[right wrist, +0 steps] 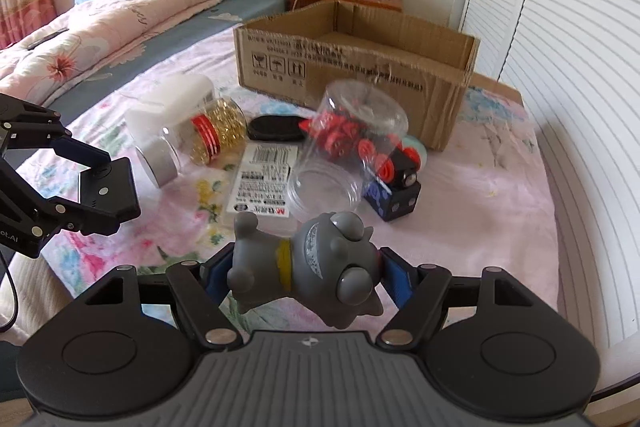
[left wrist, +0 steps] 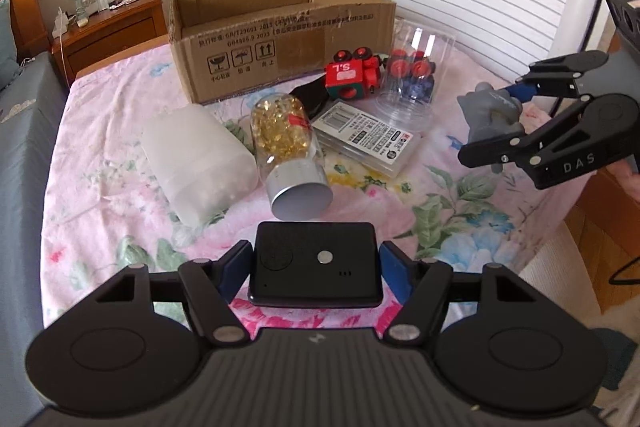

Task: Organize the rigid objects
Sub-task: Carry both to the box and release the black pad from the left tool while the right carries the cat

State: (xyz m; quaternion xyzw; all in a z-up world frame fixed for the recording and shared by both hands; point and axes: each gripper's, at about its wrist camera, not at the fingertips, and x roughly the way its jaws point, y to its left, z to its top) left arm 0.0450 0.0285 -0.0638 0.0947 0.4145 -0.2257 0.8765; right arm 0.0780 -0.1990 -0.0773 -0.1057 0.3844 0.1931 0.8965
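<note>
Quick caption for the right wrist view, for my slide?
Right hand-held gripper clamps a grey toy figure above the floral sheet, cardboard box ahead.

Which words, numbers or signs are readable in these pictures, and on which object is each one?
"S.L": red toy block.
"DAS": right gripper.
"GB/T29601" and "2023": cardboard box; the rest of its print is too blurred.
Three handling symbols: also on the box, captions unreadable.
Flat plastic case: barcode and label print, too small to read.
</note>
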